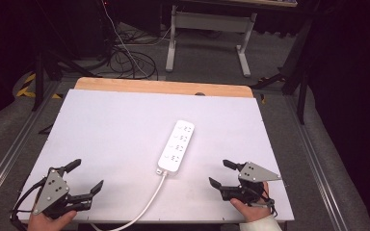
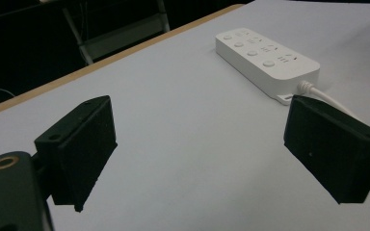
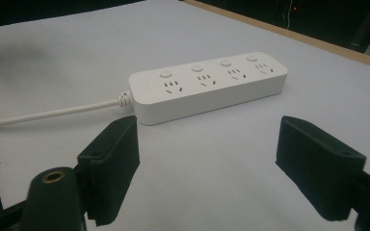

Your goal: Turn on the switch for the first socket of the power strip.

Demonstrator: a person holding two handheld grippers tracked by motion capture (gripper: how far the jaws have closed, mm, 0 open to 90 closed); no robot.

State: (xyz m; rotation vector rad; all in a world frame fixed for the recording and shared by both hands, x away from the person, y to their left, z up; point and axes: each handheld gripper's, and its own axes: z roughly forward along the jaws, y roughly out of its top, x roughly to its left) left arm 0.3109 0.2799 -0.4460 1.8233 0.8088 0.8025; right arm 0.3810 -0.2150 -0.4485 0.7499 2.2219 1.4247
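- I log the left gripper (image 1: 83,176), near corner, jaws spread, empty.
- I log the right gripper (image 1: 221,173), likewise spread, empty.
- White plastic four-outlet power strip (image 1: 177,146) between them.

From my feed I see a white power strip (image 1: 177,146) lying at an angle mid-table (image 1: 115,130), its white cord (image 1: 144,204) trailing off the near edge, with tangled cables (image 1: 130,60) and a white desk frame (image 1: 209,33) on the floor beyond.

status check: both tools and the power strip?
Left tool open, holding nothing. Right tool open, holding nothing. Power strip flat at table centre, cord running off near edge. Nothing between tools and strip.
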